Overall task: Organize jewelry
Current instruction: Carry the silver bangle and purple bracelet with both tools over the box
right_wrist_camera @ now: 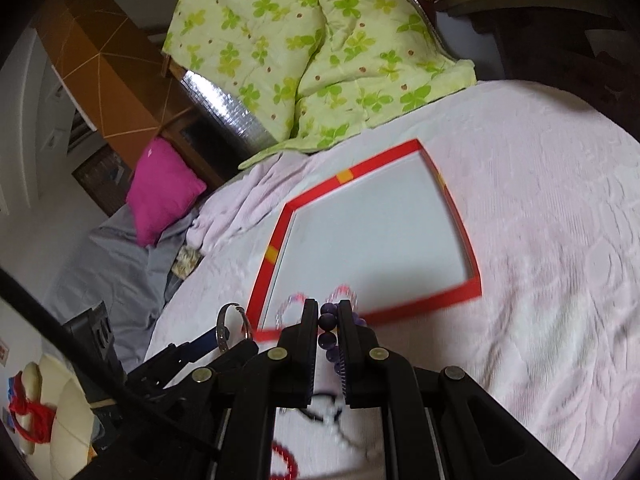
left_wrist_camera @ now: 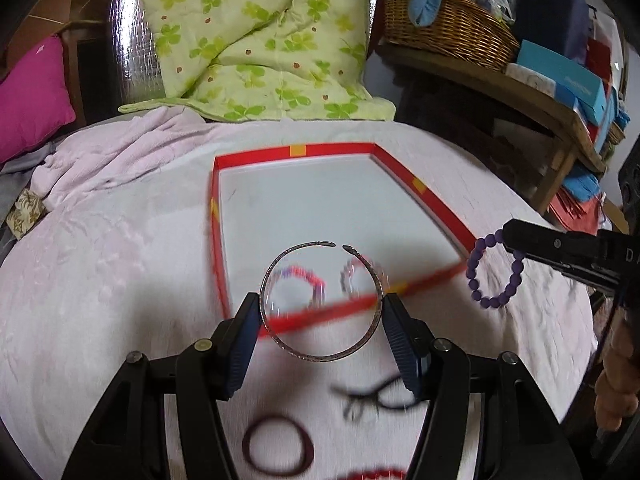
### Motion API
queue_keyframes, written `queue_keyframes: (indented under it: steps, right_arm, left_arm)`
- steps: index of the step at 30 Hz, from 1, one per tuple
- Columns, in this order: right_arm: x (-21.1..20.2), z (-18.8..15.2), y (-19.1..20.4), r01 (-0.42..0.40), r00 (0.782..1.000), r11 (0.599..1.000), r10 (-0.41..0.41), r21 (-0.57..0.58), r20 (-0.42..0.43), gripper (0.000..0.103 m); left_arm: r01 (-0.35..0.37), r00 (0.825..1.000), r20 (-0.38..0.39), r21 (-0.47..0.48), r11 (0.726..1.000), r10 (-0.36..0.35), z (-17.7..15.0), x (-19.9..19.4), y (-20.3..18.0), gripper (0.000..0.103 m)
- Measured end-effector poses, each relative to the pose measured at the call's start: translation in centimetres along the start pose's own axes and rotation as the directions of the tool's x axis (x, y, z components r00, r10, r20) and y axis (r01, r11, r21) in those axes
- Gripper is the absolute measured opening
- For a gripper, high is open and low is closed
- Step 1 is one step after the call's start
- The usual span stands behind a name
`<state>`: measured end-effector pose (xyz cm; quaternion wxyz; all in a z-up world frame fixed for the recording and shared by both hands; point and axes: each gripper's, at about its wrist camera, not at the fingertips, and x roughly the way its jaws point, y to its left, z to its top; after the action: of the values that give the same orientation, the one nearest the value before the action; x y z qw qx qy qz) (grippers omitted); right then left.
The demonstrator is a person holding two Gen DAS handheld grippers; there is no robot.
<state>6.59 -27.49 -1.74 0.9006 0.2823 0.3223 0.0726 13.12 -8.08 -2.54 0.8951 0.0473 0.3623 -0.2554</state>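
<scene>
A: Well, the left gripper (left_wrist_camera: 322, 312) has its ribbed blue fingers (left_wrist_camera: 245, 328) pressed against both sides of a thin metal cuff bangle (left_wrist_camera: 320, 300), an open ring with a small gap at its far side, held in the air over the near rim of the tray.

B: And the right gripper (right_wrist_camera: 329, 320)?

A: Its black fingers (right_wrist_camera: 307, 340) are nearly together, clamped on a purple bead bracelet (left_wrist_camera: 496, 270) of round matte beads; the loop hangs below them, off the tray's near right corner.

B: What is the tray like?

A: A shallow square tray (left_wrist_camera: 424, 186) with a red cardboard rim, orange tabs along it and a plain white floor. It lies on the bed, on a pale pink textured blanket (left_wrist_camera: 100, 272). Two bracelets lie inside by its near wall, one with red beads (left_wrist_camera: 304, 276), one paler (left_wrist_camera: 356, 276); both are blurred.

B: Anything loose outside it?

A: On the blanket nearer the bed's front edge, a dark red oval band (left_wrist_camera: 278, 446), a tangled black cord (left_wrist_camera: 376, 396) and a bit of red beading (right_wrist_camera: 286, 462). Beyond the tray lies a quilted green clover-print cover (left_wrist_camera: 256, 40).
</scene>
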Motion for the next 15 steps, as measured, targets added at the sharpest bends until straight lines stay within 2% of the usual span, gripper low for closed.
queue_keyframes:
  steps: [4,9,15]
  right_arm:
    - [1.6,1.6,-0.6,0.013,1.0,0.999,-0.014,0.044,0.015,0.011]
    - [4.2,3.7,-1.8,0.034,0.999,0.997,-0.035,0.074,0.016,0.011]
    - [7.8,5.1,-3.5,0.077,0.997,0.991,-0.075,0.105,-0.022,0.011]
  left_arm:
    - [-0.022,1.0,0.007,-0.018,1.0,0.022,2.0,2.2,0.4,0.063]
    - [-0.044,0.997,-0.06,-0.027,0.999,0.042,3.6,5.9,0.8,0.063]
    - [-0.065,0.99,-0.126,-0.033,0.997,0.061,5.2,9.0,1.4,0.063]
